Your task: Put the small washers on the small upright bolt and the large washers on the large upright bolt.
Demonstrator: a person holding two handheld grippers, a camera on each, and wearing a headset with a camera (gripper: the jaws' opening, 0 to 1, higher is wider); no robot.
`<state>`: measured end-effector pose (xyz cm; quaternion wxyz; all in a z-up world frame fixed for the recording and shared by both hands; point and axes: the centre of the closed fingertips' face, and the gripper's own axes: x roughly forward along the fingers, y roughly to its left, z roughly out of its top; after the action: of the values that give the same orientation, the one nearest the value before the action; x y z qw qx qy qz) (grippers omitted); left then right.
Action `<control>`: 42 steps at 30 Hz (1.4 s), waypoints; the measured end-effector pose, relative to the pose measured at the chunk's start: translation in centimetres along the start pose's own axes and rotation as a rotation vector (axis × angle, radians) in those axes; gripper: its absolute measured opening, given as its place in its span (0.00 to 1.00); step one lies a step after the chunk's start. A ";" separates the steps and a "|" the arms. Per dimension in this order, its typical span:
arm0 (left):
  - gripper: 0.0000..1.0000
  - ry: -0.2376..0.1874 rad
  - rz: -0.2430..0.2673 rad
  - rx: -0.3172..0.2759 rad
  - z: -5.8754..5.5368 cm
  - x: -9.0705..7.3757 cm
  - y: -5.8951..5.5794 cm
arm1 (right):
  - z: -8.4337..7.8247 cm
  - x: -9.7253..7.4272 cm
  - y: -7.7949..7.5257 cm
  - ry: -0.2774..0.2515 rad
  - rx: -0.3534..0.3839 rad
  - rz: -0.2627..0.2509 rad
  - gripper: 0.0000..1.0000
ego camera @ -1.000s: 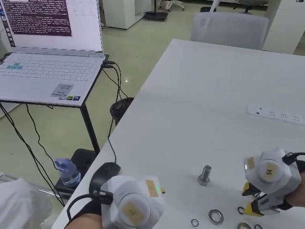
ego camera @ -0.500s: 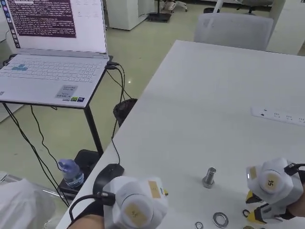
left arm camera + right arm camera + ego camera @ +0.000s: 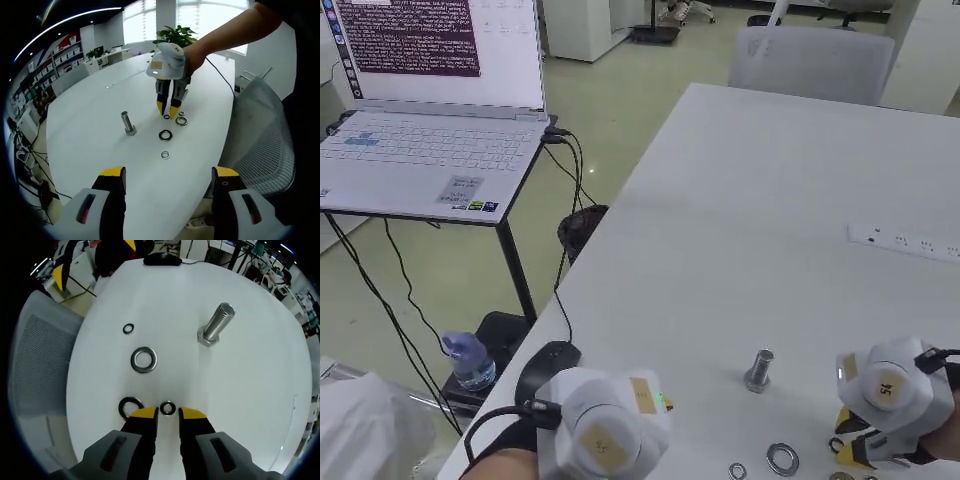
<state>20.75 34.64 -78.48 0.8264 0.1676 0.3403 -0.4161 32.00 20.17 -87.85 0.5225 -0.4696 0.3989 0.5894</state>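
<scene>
One bolt (image 3: 216, 325) stands upright on the white desk (image 3: 250, 390). The right gripper view shows four washers lying flat: a far small washer (image 3: 128, 328), a near small washer (image 3: 167, 408), a bright large washer (image 3: 144, 359) and a dark large washer (image 3: 130, 406). The right claw (image 3: 168, 415) is slightly open and empty, with the near small washer just ahead of its tips. The left claw (image 3: 169, 172) gapes wide, holding nothing.

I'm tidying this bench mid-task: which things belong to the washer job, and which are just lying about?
Job:
upright steel hex bolt
small steel washers
large silver washer
large dark washer

Lying about:
white laptop
white power strip
black computer mouse
clear plastic bottle
</scene>
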 end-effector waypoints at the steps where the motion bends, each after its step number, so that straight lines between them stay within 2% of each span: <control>1: 0.69 0.000 0.000 0.000 0.0 0.0 0.0 | 0.0 0.0 0.0 0.001 0.000 0.000 0.17; 13: 0.67 -0.002 -0.003 -0.001 0.0 0.1 -0.1 | 0.1 0.0 0.0 0.009 0.024 -0.009 0.15; 19: 0.67 -0.003 -0.003 -0.004 0.1 0.1 -0.1 | 0.0 0.0 -0.1 -0.011 0.052 -0.018 0.14; 26: 0.66 0.002 -0.004 -0.005 0.0 0.1 -0.1 | 0.1 0.0 -0.1 0.000 0.032 -0.011 0.15; 33: 0.66 0.005 -0.003 -0.006 0.0 0.1 0.0 | 0.5 0.1 -0.3 -0.025 0.043 -0.016 0.18; 42: 0.66 0.002 -0.002 -0.008 0.0 0.1 0.1 | 0.4 0.1 -0.2 -0.005 0.032 -0.012 0.15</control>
<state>20.89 34.57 -78.55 0.8264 0.1644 0.3428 -0.4154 32.11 20.63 -87.82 0.5345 -0.4622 0.4042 0.5808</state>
